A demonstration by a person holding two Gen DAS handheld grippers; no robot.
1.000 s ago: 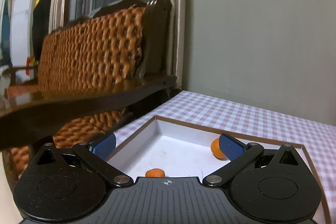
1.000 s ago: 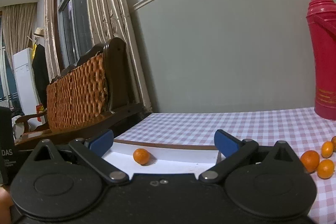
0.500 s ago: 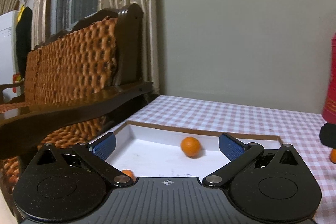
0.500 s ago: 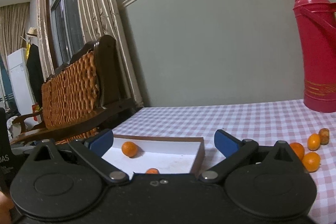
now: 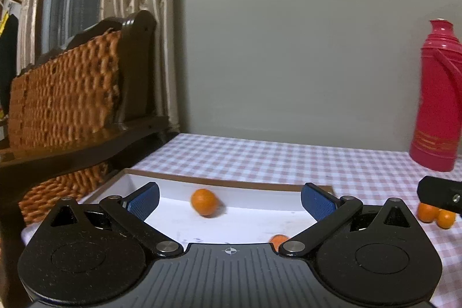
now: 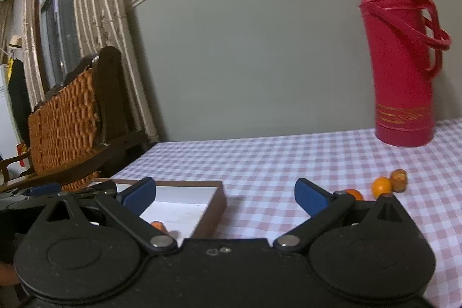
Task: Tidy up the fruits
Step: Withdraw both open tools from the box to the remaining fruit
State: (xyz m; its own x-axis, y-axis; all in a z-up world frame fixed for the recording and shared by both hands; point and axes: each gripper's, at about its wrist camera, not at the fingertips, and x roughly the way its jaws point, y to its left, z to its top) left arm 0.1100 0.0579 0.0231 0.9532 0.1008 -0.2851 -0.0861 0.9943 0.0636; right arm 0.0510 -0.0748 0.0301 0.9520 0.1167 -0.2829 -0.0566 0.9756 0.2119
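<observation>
Oranges: one (image 5: 203,201) mid-tray (image 5: 231,183), another (image 5: 279,239) at near edge.

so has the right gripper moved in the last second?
Yes. The right gripper has swung rightward: the tray slid to its left, and the red thermos came further into view.

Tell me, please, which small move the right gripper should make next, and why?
Probably it should swing to its right, toward the loose oranges on the checked tablecloth. The right gripper is open and holds nothing. Two oranges, one at, already lie in the white tray, while several fruits sit outside it, near the red thermos.
</observation>
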